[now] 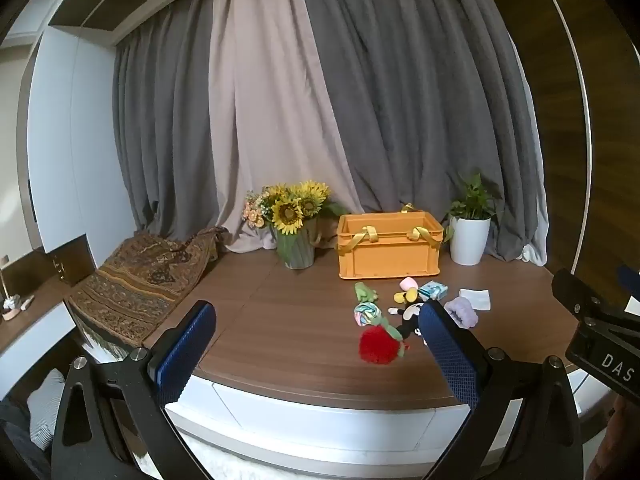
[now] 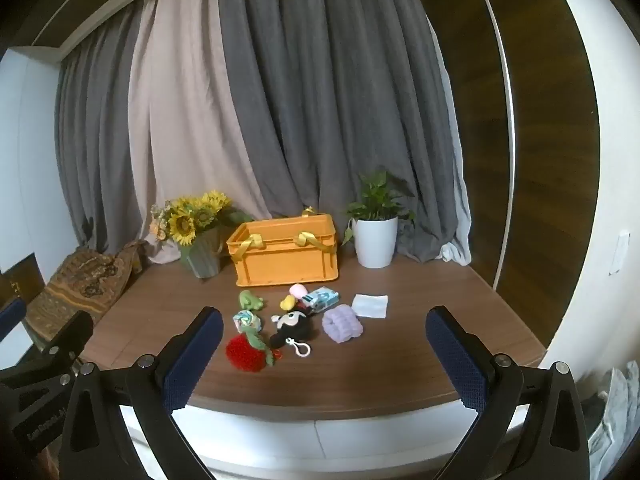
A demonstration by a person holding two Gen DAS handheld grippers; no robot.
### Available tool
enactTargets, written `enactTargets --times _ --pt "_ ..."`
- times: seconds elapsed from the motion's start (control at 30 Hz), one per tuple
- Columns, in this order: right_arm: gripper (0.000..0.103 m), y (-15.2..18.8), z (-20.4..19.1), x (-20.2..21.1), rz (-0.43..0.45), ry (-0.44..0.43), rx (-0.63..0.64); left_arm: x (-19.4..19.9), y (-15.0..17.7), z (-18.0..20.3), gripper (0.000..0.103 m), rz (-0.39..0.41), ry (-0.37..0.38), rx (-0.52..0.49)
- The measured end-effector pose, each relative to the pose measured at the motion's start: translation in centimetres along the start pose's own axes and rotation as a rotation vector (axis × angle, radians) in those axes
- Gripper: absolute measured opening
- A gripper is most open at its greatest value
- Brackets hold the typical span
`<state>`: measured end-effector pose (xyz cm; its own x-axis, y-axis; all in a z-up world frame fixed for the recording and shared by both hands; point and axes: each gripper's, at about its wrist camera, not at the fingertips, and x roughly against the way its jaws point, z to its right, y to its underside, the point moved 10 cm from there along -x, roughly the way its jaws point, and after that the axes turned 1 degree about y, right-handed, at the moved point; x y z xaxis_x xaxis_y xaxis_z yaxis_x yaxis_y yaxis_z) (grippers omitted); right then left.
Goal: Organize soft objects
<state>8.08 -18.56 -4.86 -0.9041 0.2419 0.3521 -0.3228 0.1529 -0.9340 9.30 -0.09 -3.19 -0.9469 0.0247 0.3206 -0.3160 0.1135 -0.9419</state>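
Note:
An orange crate (image 1: 388, 254) (image 2: 286, 254) with yellow ribbon handles stands open at the back of the wooden table. Several soft things lie in front of it: a red fuzzy strawberry (image 1: 379, 345) (image 2: 245, 353), a black mouse plush (image 2: 294, 326) (image 1: 410, 314), a purple fluffy piece (image 2: 342, 324) (image 1: 462, 310), a pastel roll (image 2: 246, 320) (image 1: 367, 314), a green toy (image 2: 250, 300) (image 1: 365, 291), a pink and yellow toy (image 2: 294, 296), a blue packet (image 2: 322, 298) and a white cloth (image 2: 371, 305) (image 1: 475, 299). My left gripper (image 1: 316, 356) and right gripper (image 2: 324, 360) are open and empty, near the table's front edge.
A vase of sunflowers (image 1: 294, 220) (image 2: 196, 232) stands left of the crate and a white potted plant (image 1: 469, 228) (image 2: 376, 228) right of it. A patterned brown cloth (image 1: 140, 280) lies at the table's left end. Grey curtains hang behind.

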Motion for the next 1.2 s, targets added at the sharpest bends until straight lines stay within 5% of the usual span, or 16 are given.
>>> enactTargets --times 1.2 --pt "0.103 -0.2 0.1 -0.4 0.008 0.007 0.0 -2.0 -0.9 0.3 0.103 0.018 -0.024 0.013"
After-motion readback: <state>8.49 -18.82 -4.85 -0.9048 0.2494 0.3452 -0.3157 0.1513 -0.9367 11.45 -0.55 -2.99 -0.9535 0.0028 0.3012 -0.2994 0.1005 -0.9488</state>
